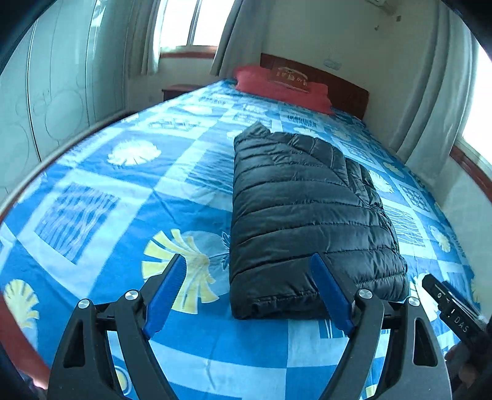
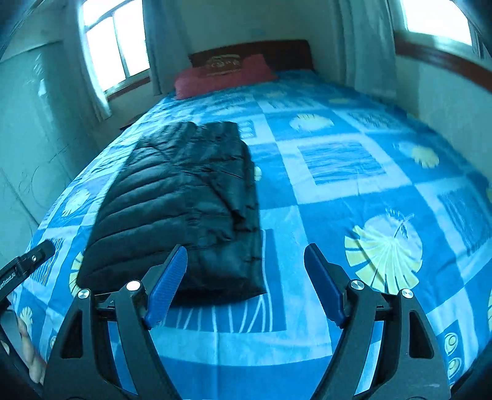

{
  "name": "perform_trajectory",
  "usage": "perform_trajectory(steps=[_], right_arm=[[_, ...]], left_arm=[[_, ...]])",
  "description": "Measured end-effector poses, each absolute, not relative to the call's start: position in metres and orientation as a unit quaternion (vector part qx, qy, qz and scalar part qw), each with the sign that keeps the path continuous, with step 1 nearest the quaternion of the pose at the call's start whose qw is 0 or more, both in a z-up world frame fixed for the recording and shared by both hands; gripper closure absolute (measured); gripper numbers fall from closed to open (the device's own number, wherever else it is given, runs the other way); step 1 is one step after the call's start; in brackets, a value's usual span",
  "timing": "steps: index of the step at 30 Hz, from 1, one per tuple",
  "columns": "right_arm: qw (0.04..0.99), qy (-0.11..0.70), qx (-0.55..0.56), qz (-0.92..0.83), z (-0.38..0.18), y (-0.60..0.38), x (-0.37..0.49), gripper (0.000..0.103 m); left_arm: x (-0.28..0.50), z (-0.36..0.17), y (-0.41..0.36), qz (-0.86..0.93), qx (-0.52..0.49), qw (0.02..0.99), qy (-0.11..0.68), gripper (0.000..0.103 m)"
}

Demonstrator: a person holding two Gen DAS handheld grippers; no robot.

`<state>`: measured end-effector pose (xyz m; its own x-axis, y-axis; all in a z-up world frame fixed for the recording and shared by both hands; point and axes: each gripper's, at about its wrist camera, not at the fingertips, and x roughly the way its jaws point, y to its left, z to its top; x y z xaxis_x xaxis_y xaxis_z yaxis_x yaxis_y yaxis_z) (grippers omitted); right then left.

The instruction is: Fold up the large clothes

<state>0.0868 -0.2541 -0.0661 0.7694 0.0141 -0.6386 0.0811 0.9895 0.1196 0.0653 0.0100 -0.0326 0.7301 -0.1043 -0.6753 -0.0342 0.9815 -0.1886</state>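
Left hand-held gripper (image 1: 249, 289): jaws spread, empty | right hand-held gripper (image 2: 246, 281): spread, empty | black quilted puffer jacket (image 1: 307, 215): folded compact on blue patterned bed (image 1: 123, 190), apparently finished, hence released.

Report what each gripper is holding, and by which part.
Nothing. The left gripper and right gripper are both open and empty; the folded black jacket lies free on the bed.

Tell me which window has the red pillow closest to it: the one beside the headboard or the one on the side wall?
The window beside the headboard. The red pillow lies at that end of the bed; the side-wall window is across the bed from it.
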Motion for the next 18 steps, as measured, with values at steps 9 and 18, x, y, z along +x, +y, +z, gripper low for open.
perform_trajectory(steps=[9,18], right_arm=[[0.949,0.311,0.043,-0.002,-0.046,-0.233,0.068,0.020],[0.951,0.307,0.038,0.008,-0.045,-0.225,0.059,0.019]], left_arm=[[0.043,-0.018,0.002,-0.014,-0.075,0.936,0.344,0.018],[0.032,-0.013,-0.008,-0.016,-0.060,0.942,0.329,0.018]])
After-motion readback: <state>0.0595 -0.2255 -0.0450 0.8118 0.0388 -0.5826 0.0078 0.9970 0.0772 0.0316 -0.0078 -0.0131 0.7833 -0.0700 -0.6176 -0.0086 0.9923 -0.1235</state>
